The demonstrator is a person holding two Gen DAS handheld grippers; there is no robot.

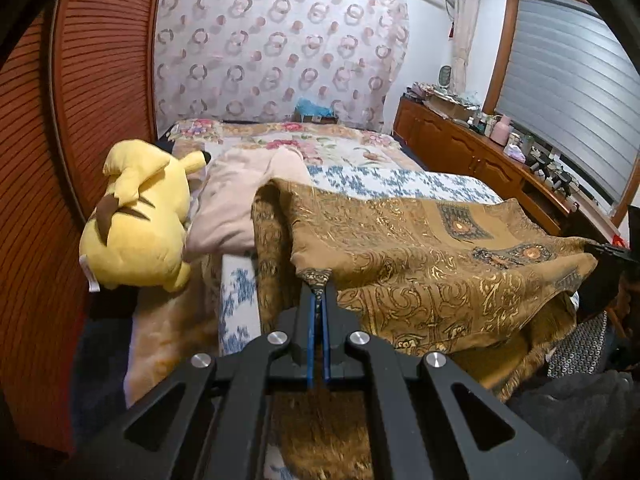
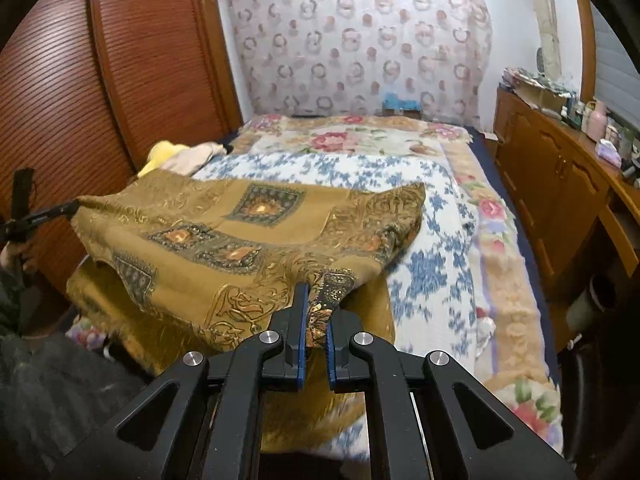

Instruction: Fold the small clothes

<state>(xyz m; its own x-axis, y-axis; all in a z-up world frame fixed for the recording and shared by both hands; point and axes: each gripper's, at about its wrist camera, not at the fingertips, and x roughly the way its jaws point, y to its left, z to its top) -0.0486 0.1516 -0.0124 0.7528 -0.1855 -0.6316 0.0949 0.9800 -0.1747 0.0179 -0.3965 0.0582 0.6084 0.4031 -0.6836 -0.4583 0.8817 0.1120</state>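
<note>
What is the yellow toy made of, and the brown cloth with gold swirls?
The yellow toy looks like soft plush: fuzzy, rounded and stuffed. The brown cloth seems a thin woven fabric, perhaps with shiny gold thread or print; it drapes, wrinkles, and has a fringed edge.

The brown patterned cloth (image 2: 248,240) hides most of the yellow plush toy (image 2: 160,156), and small bottles on the wooden sideboard (image 2: 560,168) stay indistinct.

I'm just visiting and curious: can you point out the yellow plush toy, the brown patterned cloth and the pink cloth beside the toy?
plush toy (image 1: 140,216), left wrist view, its back.
brown cloth (image 2: 248,240), right wrist view, its patterned middle.
pink cloth (image 1: 236,204), left wrist view, its middle.
</note>
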